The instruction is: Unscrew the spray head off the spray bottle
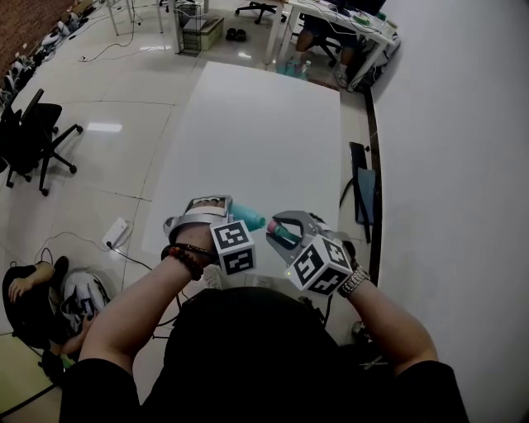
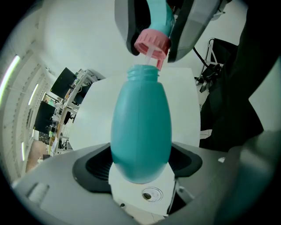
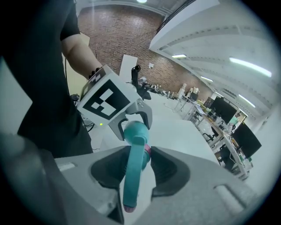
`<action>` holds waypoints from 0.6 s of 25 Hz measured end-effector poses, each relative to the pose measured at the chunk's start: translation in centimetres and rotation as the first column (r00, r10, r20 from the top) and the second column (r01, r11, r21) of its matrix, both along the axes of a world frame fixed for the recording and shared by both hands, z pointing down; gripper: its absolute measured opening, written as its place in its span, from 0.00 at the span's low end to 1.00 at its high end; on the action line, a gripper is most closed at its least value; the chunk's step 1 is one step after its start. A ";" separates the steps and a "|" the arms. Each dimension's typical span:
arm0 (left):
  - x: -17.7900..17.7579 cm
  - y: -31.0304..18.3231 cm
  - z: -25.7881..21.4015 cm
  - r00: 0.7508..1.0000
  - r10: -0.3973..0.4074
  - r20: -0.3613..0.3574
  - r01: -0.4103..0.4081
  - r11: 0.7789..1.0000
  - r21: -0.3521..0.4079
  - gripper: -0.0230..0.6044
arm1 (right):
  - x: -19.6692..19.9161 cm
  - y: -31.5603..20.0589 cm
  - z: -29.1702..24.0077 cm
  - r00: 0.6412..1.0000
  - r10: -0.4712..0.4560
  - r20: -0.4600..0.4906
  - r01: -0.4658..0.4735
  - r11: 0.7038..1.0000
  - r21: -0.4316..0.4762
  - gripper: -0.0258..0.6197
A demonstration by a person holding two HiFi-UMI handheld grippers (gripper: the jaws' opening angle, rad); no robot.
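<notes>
My left gripper (image 1: pixel 216 216) is shut on the body of a teal spray bottle (image 1: pixel 250 217), held in the air above the near end of the white table (image 1: pixel 264 124). In the left gripper view the bottle (image 2: pixel 140 132) points away from me with its threaded neck bare. The spray head's pink collar (image 2: pixel 152 44) sits just off that neck, and its pale tube still reaches into the opening. My right gripper (image 1: pixel 291 231) is shut on the teal spray head (image 3: pixel 133 173), whose trigger runs back between the jaws. The bottle (image 3: pixel 137 130) shows just beyond it.
A black office chair (image 1: pixel 33 132) stands at the far left, and a white desk (image 1: pixel 339 25) with a seated person is at the back. A power strip (image 1: pixel 116 234) lies on the floor left of the table. A black stand (image 1: pixel 361 190) leans at the table's right edge.
</notes>
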State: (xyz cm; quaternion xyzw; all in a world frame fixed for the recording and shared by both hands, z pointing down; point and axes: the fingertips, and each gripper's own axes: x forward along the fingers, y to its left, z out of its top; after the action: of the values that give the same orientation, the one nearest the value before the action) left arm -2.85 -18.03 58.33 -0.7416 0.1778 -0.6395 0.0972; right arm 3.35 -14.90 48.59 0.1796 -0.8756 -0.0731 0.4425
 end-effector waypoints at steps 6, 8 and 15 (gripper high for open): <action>-1.1 -1.0 0.8 1.000 -0.021 0.008 0.021 1.000 -0.004 0.70 | 1.0 -0.2 -0.8 1.000 0.003 0.016 -0.003 1.000 0.000 0.24; -1.7 -1.4 1.1 0.999 -0.033 0.006 0.033 0.999 -0.005 0.70 | 1.3 -0.2 -1.2 1.000 0.006 0.026 -0.006 1.000 -0.003 0.24; -4.5 -2.7 2.2 0.995 -0.096 -0.016 0.096 0.995 -0.012 0.70 | 2.4 0.4 -2.5 0.998 0.005 0.063 -0.003 1.000 -0.019 0.24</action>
State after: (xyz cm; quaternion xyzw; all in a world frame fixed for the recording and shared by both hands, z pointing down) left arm -7.33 -20.76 60.54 -0.7380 0.2103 -0.6383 0.0607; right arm 5.79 -14.54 46.12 0.1793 -0.8895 -0.0580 0.4164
